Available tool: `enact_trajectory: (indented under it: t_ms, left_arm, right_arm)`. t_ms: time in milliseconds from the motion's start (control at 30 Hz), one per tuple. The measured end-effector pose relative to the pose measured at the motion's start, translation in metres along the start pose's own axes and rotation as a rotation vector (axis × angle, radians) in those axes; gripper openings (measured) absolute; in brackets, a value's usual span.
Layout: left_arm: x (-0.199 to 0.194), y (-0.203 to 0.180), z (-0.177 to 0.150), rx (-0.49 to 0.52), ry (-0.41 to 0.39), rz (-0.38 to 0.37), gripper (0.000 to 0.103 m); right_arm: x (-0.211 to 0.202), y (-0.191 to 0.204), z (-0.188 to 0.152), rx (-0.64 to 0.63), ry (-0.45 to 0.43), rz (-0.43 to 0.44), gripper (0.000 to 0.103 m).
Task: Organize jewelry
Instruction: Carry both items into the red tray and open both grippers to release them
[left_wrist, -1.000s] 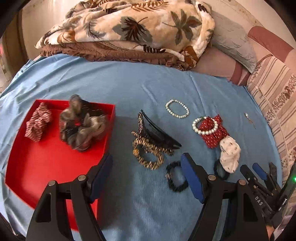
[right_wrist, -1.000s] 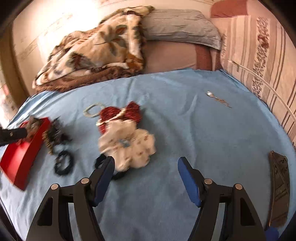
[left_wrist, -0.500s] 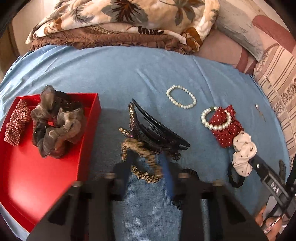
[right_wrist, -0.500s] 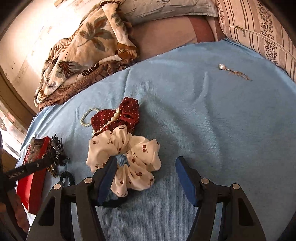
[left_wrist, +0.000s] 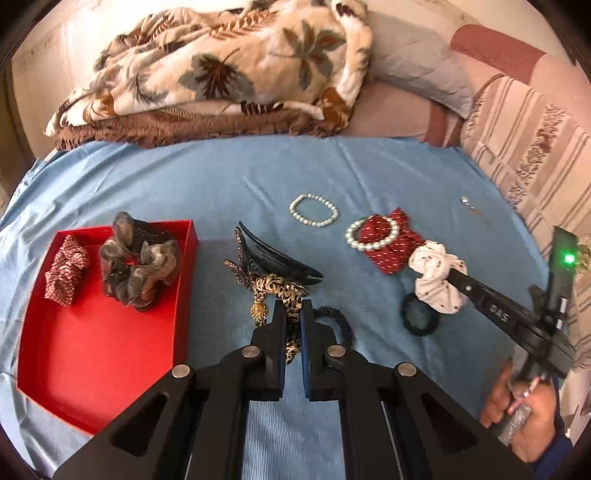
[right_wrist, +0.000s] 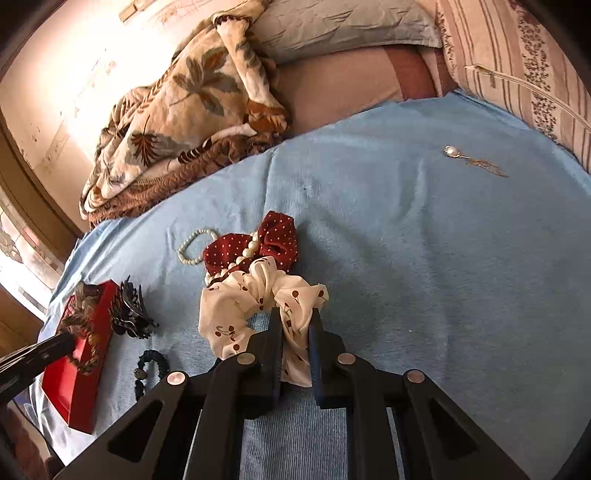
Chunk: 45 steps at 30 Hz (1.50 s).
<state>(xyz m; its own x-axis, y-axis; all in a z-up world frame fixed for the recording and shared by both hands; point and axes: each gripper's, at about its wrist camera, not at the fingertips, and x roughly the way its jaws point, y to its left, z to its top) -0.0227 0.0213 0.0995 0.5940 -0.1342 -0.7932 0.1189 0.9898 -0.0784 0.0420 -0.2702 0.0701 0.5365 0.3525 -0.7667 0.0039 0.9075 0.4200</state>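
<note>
Change since a second ago: both claws, then spread over the blue sheet (left_wrist: 229, 184), have just been closing and now each pinches a scrunchie.
Red tray (left_wrist: 110, 369): lies at the left on the sheet and holds a red checked scrunchie (left_wrist: 66, 271) and a grey-brown scrunchie (left_wrist: 138, 266); likely the drop spot, with bare floor nearest the camera.
Left gripper (left_wrist: 293, 332): pressed together on the leopard-print scrunchie (left_wrist: 279, 291), which touches the black hair claw (left_wrist: 277, 258); lift straight up so the clip stays put.
Right gripper (right_wrist: 295, 332): clamped on the white cherry-print scrunchie (right_wrist: 251, 306), which overlaps the red dotted scrunchie (right_wrist: 266, 243) and its pearl bracelet (right_wrist: 245, 254); raise slowly lest the beads snag.
Still loose: another pearl bracelet (left_wrist: 314, 210), black hair ties (left_wrist: 421, 315), a small pendant (right_wrist: 472, 160).
</note>
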Motion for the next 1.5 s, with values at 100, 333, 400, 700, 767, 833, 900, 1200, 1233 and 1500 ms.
enact_trajectory:
  t_ms: [100, 333, 400, 700, 767, 833, 900, 1200, 1233, 1500]
  left_arm:
    - [-0.018, 0.002, -0.005, -0.002, -0.020, -0.003, 0.006]
    - [-0.057, 0.024, -0.023, -0.044, -0.067, 0.026, 0.006]
    - [-0.065, 0.034, -0.029, -0.055, -0.074, 0.047, 0.006]
    - [-0.092, 0.106, -0.057, -0.115, -0.087, 0.174, 0.006]
    - [-0.097, 0.123, -0.064, -0.137, -0.087, 0.194, 0.006]
    - [-0.102, 0.146, -0.070, -0.171, -0.083, 0.215, 0.006]
    - [-0.105, 0.163, -0.074, -0.190, -0.078, 0.236, 0.006]
    - [-0.090, 0.214, -0.077, -0.205, -0.026, 0.281, 0.006]
    - [-0.083, 0.220, -0.076, -0.203, -0.014, 0.291, 0.006]
    - [-0.057, 0.246, -0.074, -0.224, 0.033, 0.315, 0.007]
  right_arm:
    - [-0.009, -0.001, -0.004, 0.010, -0.010, 0.002, 0.013]
    - [-0.034, 0.010, -0.020, -0.033, -0.050, -0.044, 0.013]
    - [-0.044, 0.012, -0.028, -0.027, -0.054, -0.045, 0.013]
    - [-0.084, 0.057, -0.048, -0.150, -0.054, -0.035, 0.013]
    - [-0.087, 0.077, -0.049, -0.191, -0.044, -0.005, 0.013]
    - [-0.086, 0.102, -0.049, -0.234, -0.025, 0.037, 0.013]
    - [-0.082, 0.125, -0.050, -0.262, 0.000, 0.079, 0.014]
    - [-0.047, 0.239, -0.064, -0.399, 0.124, 0.236, 0.014]
    - [-0.041, 0.252, -0.066, -0.418, 0.136, 0.239, 0.014]
    - [0.003, 0.306, -0.094, -0.515, 0.225, 0.220, 0.014]
